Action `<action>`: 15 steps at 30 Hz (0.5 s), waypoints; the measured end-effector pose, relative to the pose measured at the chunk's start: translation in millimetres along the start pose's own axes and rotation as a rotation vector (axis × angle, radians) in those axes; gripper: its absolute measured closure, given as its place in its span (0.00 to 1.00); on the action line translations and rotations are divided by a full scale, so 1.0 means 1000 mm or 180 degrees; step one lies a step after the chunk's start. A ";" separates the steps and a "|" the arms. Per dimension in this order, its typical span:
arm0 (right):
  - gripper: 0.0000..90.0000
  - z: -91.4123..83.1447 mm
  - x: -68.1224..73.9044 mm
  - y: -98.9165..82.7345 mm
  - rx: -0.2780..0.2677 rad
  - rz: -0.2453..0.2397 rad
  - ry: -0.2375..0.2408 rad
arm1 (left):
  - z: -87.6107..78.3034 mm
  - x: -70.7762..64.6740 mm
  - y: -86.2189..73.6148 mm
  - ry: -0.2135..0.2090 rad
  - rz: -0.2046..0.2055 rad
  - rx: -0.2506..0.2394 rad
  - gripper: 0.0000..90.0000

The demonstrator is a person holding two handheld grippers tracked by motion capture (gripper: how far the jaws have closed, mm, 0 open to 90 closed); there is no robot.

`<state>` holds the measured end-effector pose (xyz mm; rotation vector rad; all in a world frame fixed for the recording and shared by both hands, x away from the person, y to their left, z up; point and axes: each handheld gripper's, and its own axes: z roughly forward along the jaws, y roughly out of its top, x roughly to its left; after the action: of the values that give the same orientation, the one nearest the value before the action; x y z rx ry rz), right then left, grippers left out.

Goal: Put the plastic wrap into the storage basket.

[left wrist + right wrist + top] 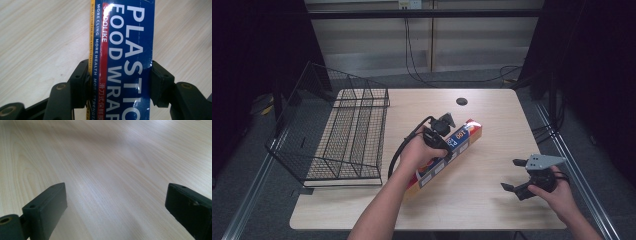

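Grasp done: left gripper [120, 82] fingers [160, 82] clamped on plastic wrap box [125, 50] over counter [492, 130]; right gripper [116, 207] fingers apart, idle; transfer to wire basket [347, 135] judged pending.

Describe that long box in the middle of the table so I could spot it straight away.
On the pale wooden table, right of the black wire basket, a long narrow box lies slantwise near the middle. The left gripper is shut on it. It is the one colourful thing there: blue, with red and yellow stripes and white lettering, PLASTIC FOOD WRAP.
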<state>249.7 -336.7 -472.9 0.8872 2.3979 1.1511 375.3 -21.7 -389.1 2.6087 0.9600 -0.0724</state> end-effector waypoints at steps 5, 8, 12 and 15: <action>0.04 0.000 0.000 0.000 -0.0011 -0.0002 0.0004 | -0.013 0.005 0.001 0.0014 -0.0096 -0.0066 0.48; 0.04 0.000 0.000 0.000 -0.0047 0.0022 -0.0011 | -0.022 0.007 0.002 0.0048 -0.0143 -0.0088 0.49; 0.04 0.000 0.001 0.000 -0.0039 0.0012 -0.0022 | -0.032 0.010 0.003 0.0042 -0.0229 -0.0174 0.49; 0.04 0.000 0.001 0.000 -0.0041 0.0020 0.0002 | -0.040 0.013 0.004 0.0065 -0.0238 -0.0172 0.49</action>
<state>249.3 -336.0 -472.9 0.8909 2.3870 1.1679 384.7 -2.4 -353.0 2.5290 1.0518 -0.0383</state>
